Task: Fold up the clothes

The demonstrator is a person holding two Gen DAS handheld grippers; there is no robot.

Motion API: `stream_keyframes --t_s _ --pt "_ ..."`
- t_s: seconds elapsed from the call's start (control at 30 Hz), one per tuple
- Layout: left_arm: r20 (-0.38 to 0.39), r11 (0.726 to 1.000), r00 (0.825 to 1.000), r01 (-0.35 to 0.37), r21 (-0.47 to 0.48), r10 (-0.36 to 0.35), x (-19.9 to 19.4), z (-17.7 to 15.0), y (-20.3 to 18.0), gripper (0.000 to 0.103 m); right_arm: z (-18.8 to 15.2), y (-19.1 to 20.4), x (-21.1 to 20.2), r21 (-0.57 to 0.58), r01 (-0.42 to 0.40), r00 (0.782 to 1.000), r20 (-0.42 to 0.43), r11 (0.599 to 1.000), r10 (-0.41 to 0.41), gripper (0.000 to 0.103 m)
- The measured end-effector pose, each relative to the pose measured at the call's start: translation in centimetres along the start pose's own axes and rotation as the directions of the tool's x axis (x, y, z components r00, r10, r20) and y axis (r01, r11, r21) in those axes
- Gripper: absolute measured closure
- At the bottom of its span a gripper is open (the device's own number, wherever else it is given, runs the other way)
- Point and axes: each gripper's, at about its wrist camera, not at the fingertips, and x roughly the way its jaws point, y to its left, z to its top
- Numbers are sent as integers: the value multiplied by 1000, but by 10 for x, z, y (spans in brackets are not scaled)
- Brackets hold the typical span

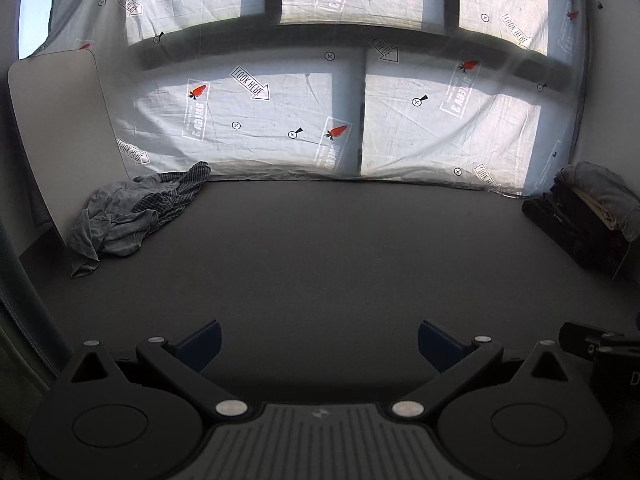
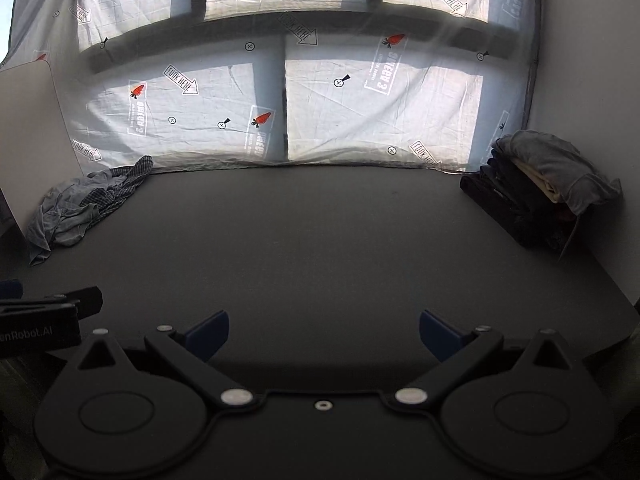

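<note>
A crumpled heap of unfolded clothes, grey and checked, lies at the far left of the dark table; the right wrist view shows the same heap. A stack of folded clothes sits at the far right, topped by a grey garment. My left gripper is open near the table's front edge, nothing between its blue fingertips. My right gripper is open too, empty, beside it. Both are far from the heap and the stack.
A printed white sheet hangs over the window behind the table. A white board leans at the left. The right gripper's body shows at the left view's right edge; the left gripper's body shows at the right view's left edge.
</note>
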Motion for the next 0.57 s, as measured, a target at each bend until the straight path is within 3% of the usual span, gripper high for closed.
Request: stream_keyframes --t_s 0.57 --pt "9 1000 1000 -9 -16 9 -3 -3 5 0 -3 4 -4 -6 -11 1000 -7 1000 11 0"
